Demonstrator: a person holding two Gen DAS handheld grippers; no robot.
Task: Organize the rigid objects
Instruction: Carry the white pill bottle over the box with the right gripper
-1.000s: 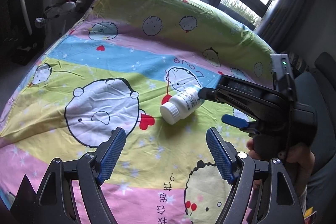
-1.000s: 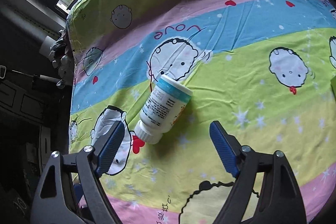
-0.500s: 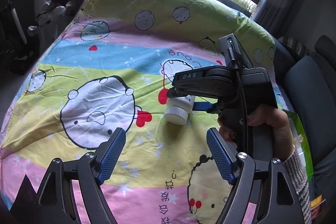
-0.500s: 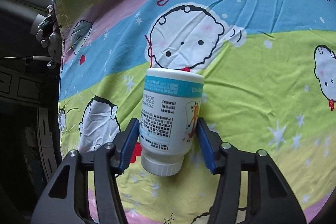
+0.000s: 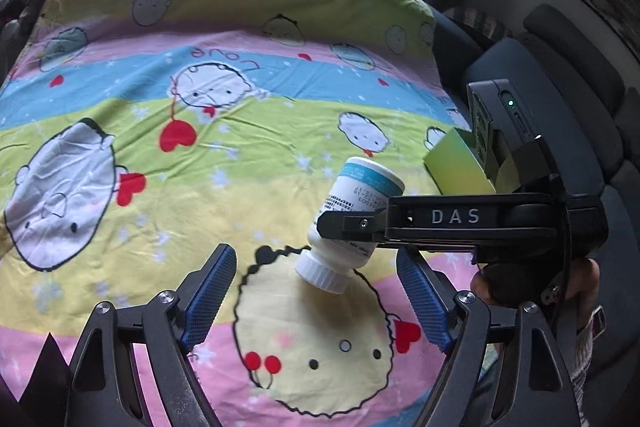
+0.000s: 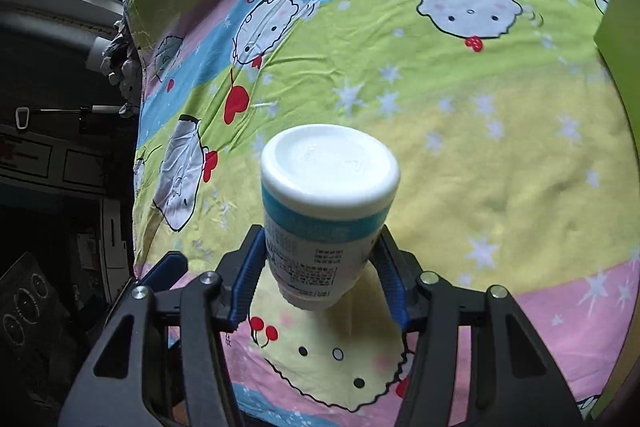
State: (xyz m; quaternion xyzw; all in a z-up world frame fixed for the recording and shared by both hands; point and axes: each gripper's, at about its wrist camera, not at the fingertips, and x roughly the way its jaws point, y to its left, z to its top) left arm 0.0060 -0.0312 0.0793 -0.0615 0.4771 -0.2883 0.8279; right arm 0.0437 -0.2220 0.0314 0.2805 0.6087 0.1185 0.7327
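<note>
Lifted since a second ago: white pill bottle (image 6: 328,211), formerly lying on its side on the bedsheet, now clear of the fabric and tipped cap-downward, flat base toward the right wrist camera.

Item 1. Right gripper (image 6: 320,275): blue pads pressed against the bottle's labelled body on both sides, pinching it firmly; a person's hand (image 5: 532,283) holds the handle.

Item 2. Left gripper (image 5: 316,299): jaws spread and opening further, nothing between them; positioned just below and beside the bottle's screw cap (image 5: 322,273), not touching it.

Item 3. Cartoon-print bedsheet (image 5: 200,155): striped pink, yellow, green and blue, wrinkled, bare under the bottle.

Item 4. Green box (image 5: 452,163): beyond the bottle at the sheet's right edge, partly hidden behind the right gripper's body; a likely destination, though not confirmed.

Assessment: pick-up stage appears complete. Bottle is in hand and ready for carrying or handover; placement not yet done.
</note>
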